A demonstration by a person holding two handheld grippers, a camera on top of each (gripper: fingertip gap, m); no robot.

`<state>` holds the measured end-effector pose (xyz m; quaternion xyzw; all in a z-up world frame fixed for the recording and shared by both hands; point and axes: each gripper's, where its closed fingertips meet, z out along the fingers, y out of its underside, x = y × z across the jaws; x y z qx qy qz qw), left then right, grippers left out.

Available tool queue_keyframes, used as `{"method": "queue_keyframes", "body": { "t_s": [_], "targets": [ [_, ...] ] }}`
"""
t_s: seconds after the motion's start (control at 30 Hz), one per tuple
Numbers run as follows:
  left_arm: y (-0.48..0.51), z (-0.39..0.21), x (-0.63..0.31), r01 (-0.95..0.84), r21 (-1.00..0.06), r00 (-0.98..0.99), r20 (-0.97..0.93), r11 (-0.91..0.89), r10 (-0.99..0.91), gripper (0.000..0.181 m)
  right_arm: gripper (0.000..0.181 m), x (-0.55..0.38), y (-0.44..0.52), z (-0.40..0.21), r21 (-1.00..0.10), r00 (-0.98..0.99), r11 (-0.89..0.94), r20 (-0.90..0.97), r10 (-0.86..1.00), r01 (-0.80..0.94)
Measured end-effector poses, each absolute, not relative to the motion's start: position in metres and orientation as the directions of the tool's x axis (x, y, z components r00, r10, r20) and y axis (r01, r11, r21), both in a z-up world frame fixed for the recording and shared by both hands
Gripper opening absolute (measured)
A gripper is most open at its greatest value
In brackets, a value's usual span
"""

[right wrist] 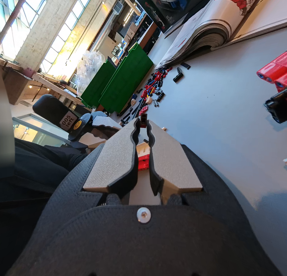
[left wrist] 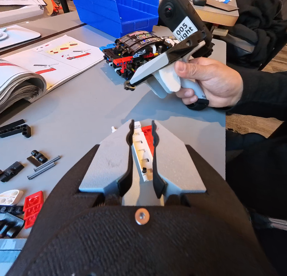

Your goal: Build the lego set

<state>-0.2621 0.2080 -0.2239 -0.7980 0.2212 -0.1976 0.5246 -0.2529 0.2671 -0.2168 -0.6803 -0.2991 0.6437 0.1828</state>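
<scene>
My left gripper (left wrist: 142, 124) is shut on a white beam (left wrist: 140, 152) with a red plate (left wrist: 147, 133) fixed to it, held just above the grey table (left wrist: 87, 113). That assembly also shows in the right wrist view (right wrist: 143, 162), behind my right gripper's fingers. My right gripper (right wrist: 143, 121) is shut on a small dark connector piece (right wrist: 143, 117). In the left wrist view the right gripper (left wrist: 131, 85) hovers above and beyond the left one, with the piece (left wrist: 129, 87) at its tip. The part-built black, red and blue car model (left wrist: 133, 54) stands behind it.
An open instruction book (left wrist: 51, 61) lies at the left, and a blue bin (left wrist: 115, 9) stands behind the model. Loose parts lie at the left: a black L-beam (left wrist: 15, 129), grey axles (left wrist: 45, 166), red plates (left wrist: 33, 206). Green bins (right wrist: 122, 85) stand beyond the parts pile (right wrist: 153, 88). A hand (left wrist: 214, 82) holds the right gripper. One gripper's finger ends stand about 7 cm off the other's.
</scene>
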Motion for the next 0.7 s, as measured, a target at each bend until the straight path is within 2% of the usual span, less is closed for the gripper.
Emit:
{"method": "queue_keyframes", "body": {
  "t_s": [0.33, 0.7],
  "targets": [
    [0.208, -0.224, -0.263, -0.142, -0.925, 0.827, 0.085, -0.352, -0.556, 0.020, 0.005, -0.245, 0.270, -0.217, -0.633, -0.006, -0.760, -0.769, 0.639, 0.148],
    [0.208, -0.224, -0.264, -0.132, -0.925, 0.827, 0.096, -0.357, -0.554, 0.019, 0.006, -0.239, 0.271, -0.200, -0.705, -0.059, -0.707, -0.709, 0.702, 0.053]
  ]
}}
